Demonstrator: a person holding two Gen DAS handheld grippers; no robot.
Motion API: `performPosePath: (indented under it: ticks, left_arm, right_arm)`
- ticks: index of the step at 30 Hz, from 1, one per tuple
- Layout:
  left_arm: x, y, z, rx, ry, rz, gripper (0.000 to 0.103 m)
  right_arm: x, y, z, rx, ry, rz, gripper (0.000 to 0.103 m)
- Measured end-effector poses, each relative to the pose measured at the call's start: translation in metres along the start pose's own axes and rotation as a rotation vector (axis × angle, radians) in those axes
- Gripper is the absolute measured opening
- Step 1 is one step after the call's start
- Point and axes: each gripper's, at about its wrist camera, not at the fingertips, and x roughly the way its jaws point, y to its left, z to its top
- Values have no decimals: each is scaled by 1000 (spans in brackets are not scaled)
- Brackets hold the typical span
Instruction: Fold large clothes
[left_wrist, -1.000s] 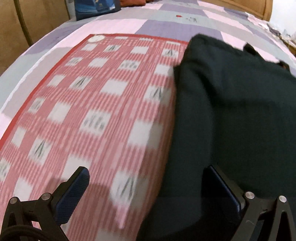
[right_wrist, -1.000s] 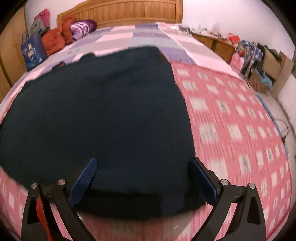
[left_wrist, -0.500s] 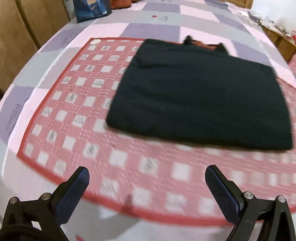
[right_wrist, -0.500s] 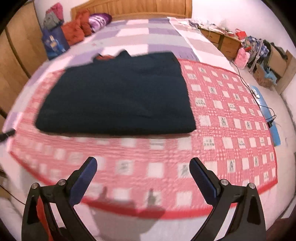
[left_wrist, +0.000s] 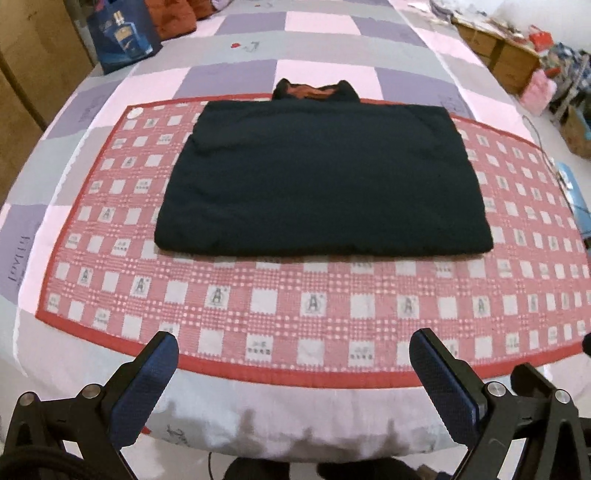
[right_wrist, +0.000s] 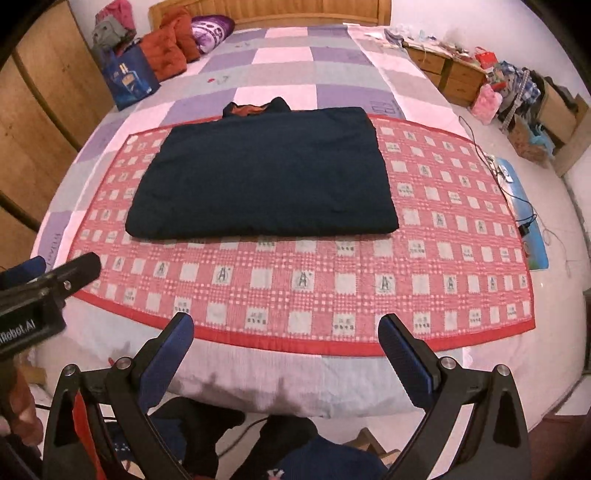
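Observation:
A dark navy garment (left_wrist: 317, 177) lies folded into a flat rectangle on a red checked mat (left_wrist: 288, 295) on the bed, its collar with orange lining (left_wrist: 314, 89) at the far edge. It shows the same way in the right wrist view (right_wrist: 262, 181). My left gripper (left_wrist: 291, 354) is open and empty, held above the bed's near edge, well short of the garment. My right gripper (right_wrist: 286, 339) is open and empty at the near edge too. The left gripper's body shows at the left of the right wrist view (right_wrist: 48, 284).
The checked mat (right_wrist: 332, 284) lies on a purple, pink and grey quilt (right_wrist: 288, 59). A blue bag (right_wrist: 127, 79) and orange cushions (right_wrist: 170, 51) sit at the far left. Wooden cabinets (right_wrist: 458, 74) and clutter stand right of the bed. A cable (right_wrist: 517, 206) runs along the right edge.
Both grippers have pulled back and up from the garment to the bed's near edge. The garment lies flat where it was left. Both stayed open.

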Motion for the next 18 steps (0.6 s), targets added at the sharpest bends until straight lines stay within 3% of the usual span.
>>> performPosePath:
  ticks: [18]
  left_arm:
    - [-30,-25,28,30,-35,-23,103]
  right_arm:
    - [-32,-12,24,29,-1,1,101]
